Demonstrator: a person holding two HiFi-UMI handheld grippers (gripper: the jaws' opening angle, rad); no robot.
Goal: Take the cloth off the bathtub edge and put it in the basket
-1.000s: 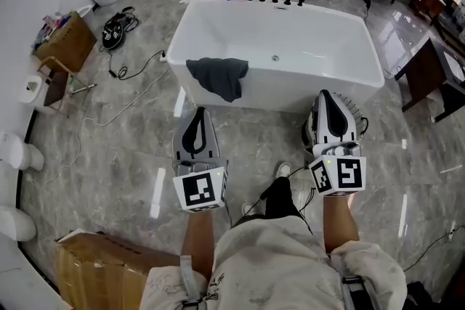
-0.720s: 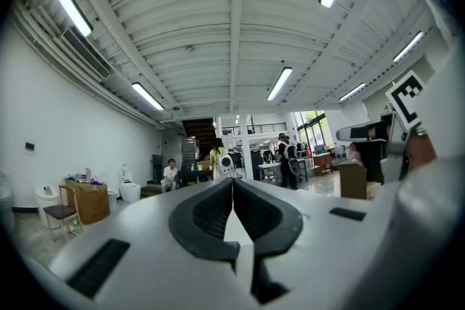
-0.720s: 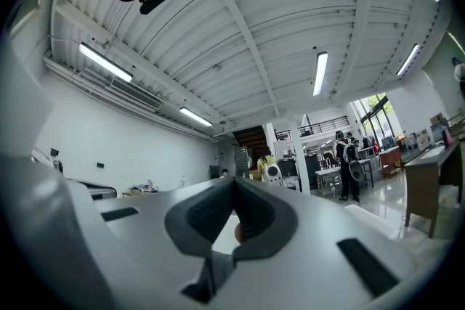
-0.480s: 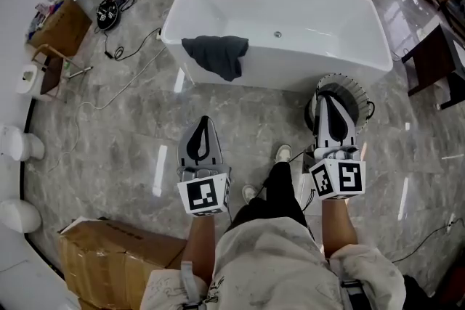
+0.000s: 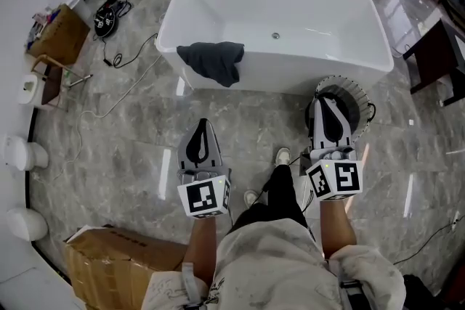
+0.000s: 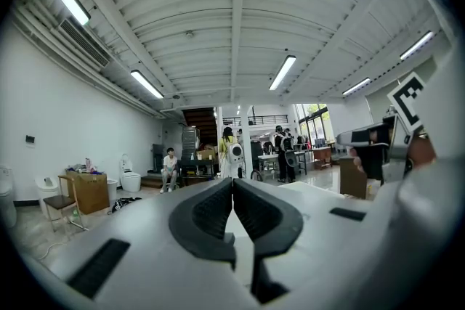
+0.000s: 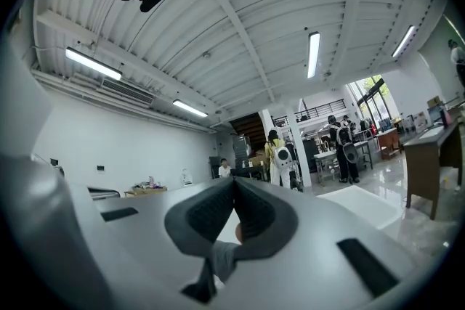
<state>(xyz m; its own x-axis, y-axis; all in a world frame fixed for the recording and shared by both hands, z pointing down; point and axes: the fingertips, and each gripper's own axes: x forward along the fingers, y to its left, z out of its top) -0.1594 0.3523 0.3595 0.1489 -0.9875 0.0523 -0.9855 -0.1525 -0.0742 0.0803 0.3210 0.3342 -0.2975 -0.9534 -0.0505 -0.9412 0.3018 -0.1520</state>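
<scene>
Bathtub (image 5: 305, 76): glossy white, smooth. Cloth (image 5: 214, 60): dark grey fabric, matt, soft folds. Floor (image 5: 109, 149): polished grey stone-look tile (mirrors ceiling lights). Box (image 5: 109, 265): brown cardboard, matt.

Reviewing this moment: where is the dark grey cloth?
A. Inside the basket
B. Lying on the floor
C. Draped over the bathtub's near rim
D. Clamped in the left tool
C: the dark grey cloth hangs over the near rim of the white bathtub, apart from the basket on the floor and from both tools.
</scene>
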